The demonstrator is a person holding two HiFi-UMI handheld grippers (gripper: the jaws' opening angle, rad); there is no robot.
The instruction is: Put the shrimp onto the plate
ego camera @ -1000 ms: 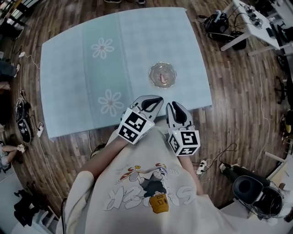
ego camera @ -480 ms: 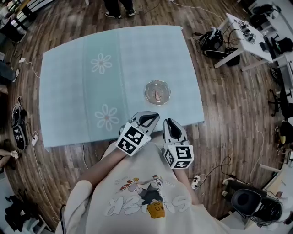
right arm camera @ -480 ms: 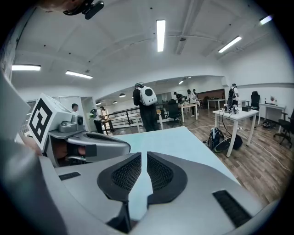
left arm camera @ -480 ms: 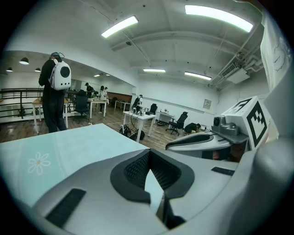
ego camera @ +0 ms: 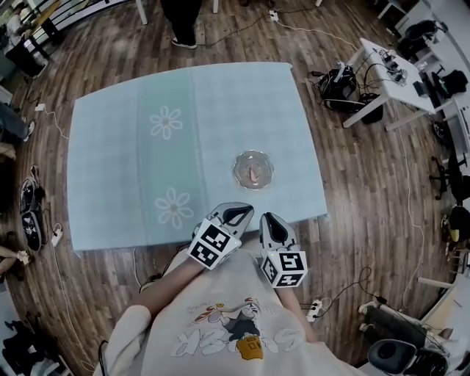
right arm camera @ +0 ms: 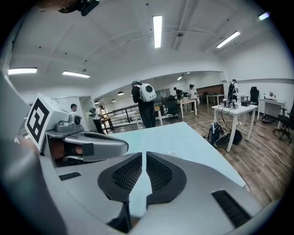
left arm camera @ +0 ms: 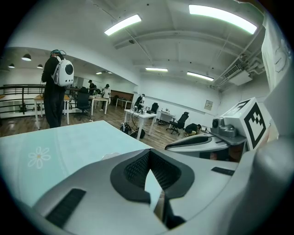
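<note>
A small clear glass plate [ego camera: 253, 169] sits on the light blue tablecloth [ego camera: 147, 176], near the table's front right. A pink shrimp [ego camera: 253, 175] lies in it. My left gripper [ego camera: 236, 214] and right gripper [ego camera: 269, 222] are held side by side close to the person's body, at the table's near edge, just short of the plate. In the left gripper view the left gripper [left arm camera: 149, 154] has its jaws together, with nothing between them. In the right gripper view the right gripper [right arm camera: 146, 157] also has its jaws nearly touching and holds nothing.
The cloth carries two white flower prints [ego camera: 167, 122]. A person [ego camera: 181, 18] stands beyond the table's far edge. A white desk [ego camera: 389, 70] with gear and cables stands on the wooden floor at the right. Shoes [ego camera: 33, 209] lie at the left.
The head view has shifted, so the table and plate sit lower in the frame and look slightly smaller. Both grippers stay together at the near edge, about as far from the plate.
</note>
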